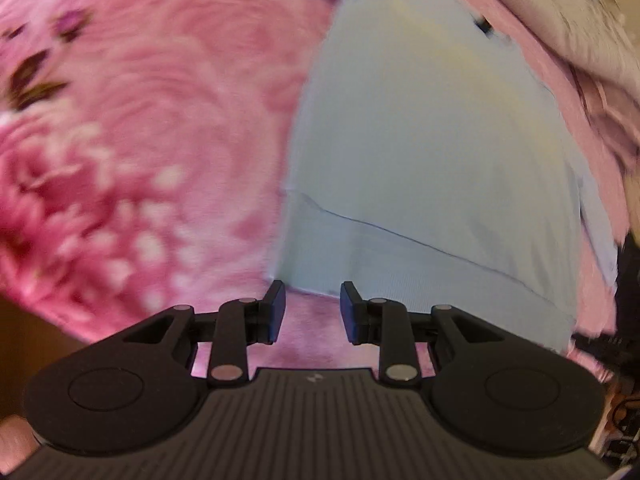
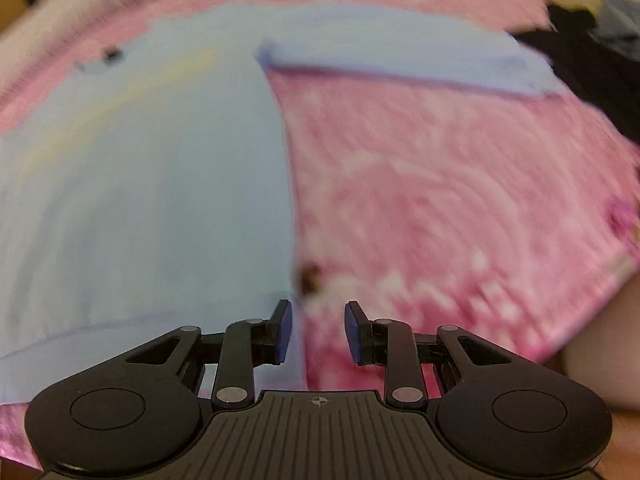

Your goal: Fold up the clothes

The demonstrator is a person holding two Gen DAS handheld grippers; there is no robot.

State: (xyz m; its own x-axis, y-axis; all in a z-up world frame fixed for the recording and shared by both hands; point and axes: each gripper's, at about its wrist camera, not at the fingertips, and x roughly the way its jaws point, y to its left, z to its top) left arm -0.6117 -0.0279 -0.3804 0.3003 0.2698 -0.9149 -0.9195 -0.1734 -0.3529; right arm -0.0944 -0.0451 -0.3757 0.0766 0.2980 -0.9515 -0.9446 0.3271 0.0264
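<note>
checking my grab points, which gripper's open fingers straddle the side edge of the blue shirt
The right gripper: the light blue shirt edge runs down between its fingers. The left gripper sits just below the shirt's bottom hem corner, over the pink floral blanket.

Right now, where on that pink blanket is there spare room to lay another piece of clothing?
Bare pink blanket lies right of the light blue shirt, below its outstretched sleeve. Another bare stretch flanks the shirt's other side. The far edge is crowded by a grey-white cover.

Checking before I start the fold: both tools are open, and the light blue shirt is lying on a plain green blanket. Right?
Not quite. The blanket is pink with a floral pattern, not plain green, as both wrist views show. The rest holds: the left tool and right tool are open, and the light blue shirt lies on it.
</note>
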